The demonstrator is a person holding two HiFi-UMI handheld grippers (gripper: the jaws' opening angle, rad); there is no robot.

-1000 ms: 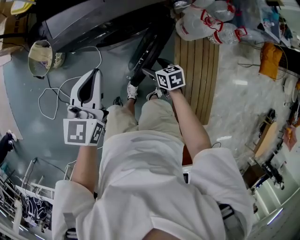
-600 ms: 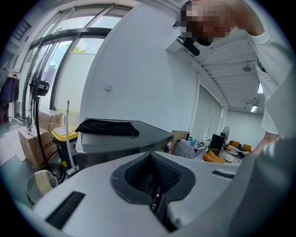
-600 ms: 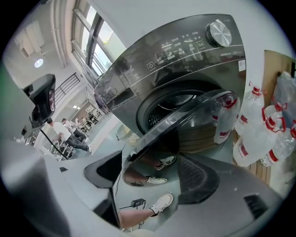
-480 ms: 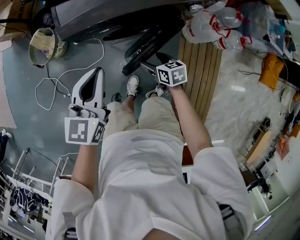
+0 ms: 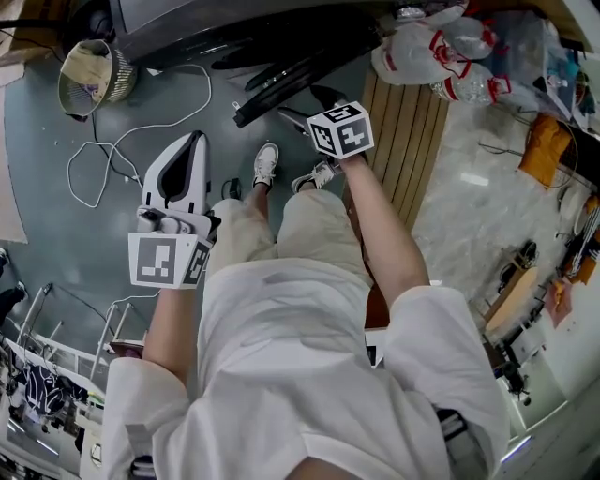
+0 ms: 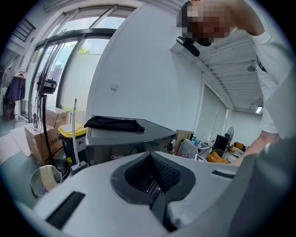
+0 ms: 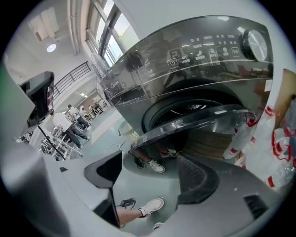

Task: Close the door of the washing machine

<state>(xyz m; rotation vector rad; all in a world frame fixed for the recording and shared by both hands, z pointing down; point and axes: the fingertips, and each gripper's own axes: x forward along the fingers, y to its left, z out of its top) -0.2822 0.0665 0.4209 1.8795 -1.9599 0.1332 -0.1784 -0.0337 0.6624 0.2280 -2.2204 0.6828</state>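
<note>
The dark grey washing machine stands at the top of the head view. Its round black door hangs partly open, slanting across the front. In the right gripper view the door shows edge-on in front of the drum opening. My right gripper reaches forward just behind the door's outer face; whether it touches is hidden. Its jaws stand open with nothing between them. My left gripper is held over the floor to the left, away from the door, shut and empty.
A basket with cloth and a loose white cable lie on the floor at left. Plastic bags with bottles and a wooden slatted board are right of the machine. A black cloth lies on the machine's top.
The door has swung nearer to the machine's front. My right gripper has moved forward and up along with it. The left gripper has hardly moved.
</note>
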